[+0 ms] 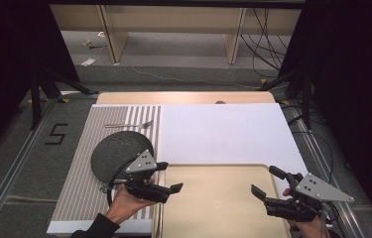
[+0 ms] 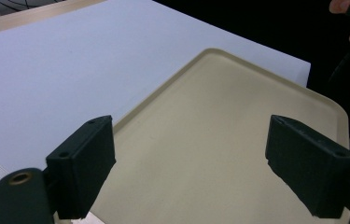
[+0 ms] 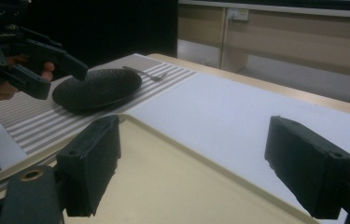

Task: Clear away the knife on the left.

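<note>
A beige tray (image 1: 213,173) lies at the near middle of the table. At its left edge my left gripper (image 1: 169,177) hangs open and empty, jaws pointing right over the tray (image 2: 238,116). My right gripper (image 1: 268,182) is open and empty at the tray's right edge, jaws pointing left across the tray (image 3: 163,186). A dark round plate (image 1: 116,153) rests on a striped placemat (image 1: 82,178) just behind the left gripper, and a metal fork (image 1: 129,125) lies beyond the plate. The right gripper view shows the plate (image 3: 98,87), the fork (image 3: 147,73) and the left gripper (image 3: 58,70).
A white sheet (image 1: 223,131) covers the table behind the tray. Bare wooden table edge (image 1: 183,97) shows at the far side. Black stands (image 1: 39,89) and cables (image 1: 268,44) are on the floor around the table.
</note>
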A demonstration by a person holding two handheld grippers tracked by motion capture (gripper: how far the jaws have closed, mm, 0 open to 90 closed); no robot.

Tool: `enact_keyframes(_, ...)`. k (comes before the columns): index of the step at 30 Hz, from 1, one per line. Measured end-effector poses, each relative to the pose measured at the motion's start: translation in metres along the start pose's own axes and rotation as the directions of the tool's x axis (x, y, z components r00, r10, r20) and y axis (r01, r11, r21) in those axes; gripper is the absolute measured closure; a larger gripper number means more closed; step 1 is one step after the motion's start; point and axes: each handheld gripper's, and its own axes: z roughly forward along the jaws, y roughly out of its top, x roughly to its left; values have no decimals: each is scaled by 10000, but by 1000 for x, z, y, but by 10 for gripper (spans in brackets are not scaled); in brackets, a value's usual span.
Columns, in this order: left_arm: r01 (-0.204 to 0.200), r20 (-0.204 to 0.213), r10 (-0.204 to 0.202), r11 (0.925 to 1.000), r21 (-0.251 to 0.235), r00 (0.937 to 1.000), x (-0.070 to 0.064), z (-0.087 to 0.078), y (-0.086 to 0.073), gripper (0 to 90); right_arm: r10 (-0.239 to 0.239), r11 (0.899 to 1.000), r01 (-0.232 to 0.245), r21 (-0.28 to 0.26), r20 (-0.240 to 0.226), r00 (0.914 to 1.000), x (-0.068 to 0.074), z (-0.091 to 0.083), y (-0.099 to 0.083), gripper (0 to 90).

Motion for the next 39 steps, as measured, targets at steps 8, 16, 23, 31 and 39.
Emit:
enact_keyframes(8,-42,-107,39,9994,-330,9999,1,-8,-2,155,34,10000,-34,-18,0,10000,0,0,0,192)
enact_keyframes(16,-107,-104,99,9963,-854,9999,1,-19,-9,156,16,10000,-16,-19,2,10000,0,0,0,192)
enact_keyframes(23,-97,-212,74,9938,-1104,9997,3,-25,-14,156,11,10000,-11,8,2,10000,0,0,0,192)
enact_keyframes(31,84,-514,-152,9914,-1303,9986,7,-34,-18,157,33,10000,-33,-32,1,10000,0,0,0,191)
enact_keyframes(39,43,-617,-131,9900,-1408,9980,6,-40,-21,157,56,10000,-56,-41,5,10000,-1,0,0,192)
